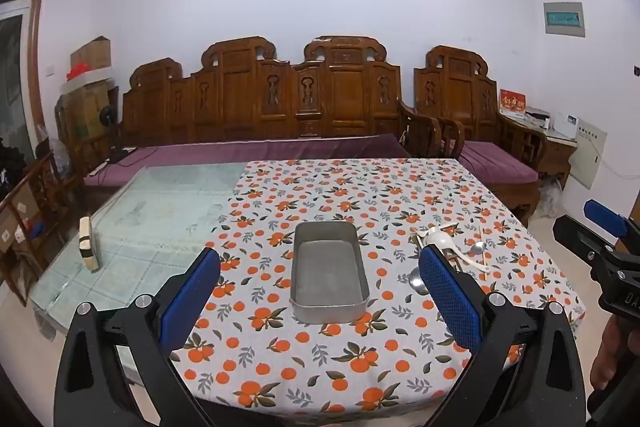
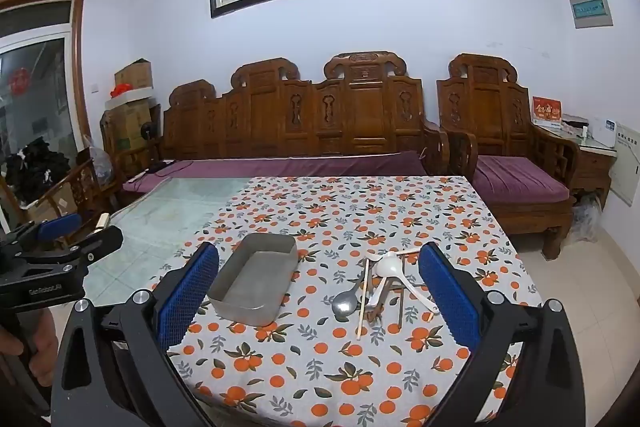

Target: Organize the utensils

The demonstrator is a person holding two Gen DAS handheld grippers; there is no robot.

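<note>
Left gripper is held above the near table edge, jaws spread wide, nothing between them; the blue pads frame the metal tray from above. Right gripper is likewise held wide apart and empty, aimed at the utensil pile. Each gripper is also seen at the edge of the other's view.

The metal tray is set on the orange-print tablecloth, long side running away from the cameras, with nothing seen inside. The utensil pile is laid just right of the tray, apart from it: a metal spoon with bowl toward the near edge, a white soup spoon resting across the heap, a pale chopstick along the left side, and darker sticks underneath, possibly brown chopsticks, not clearly resolved. In the left wrist view the pile is partly hidden behind the right pad.

Left of the cloth the bare glass tabletop is exposed, with a small cream block standing near its left edge. A carved wooden sofa is seen behind the table.
</note>
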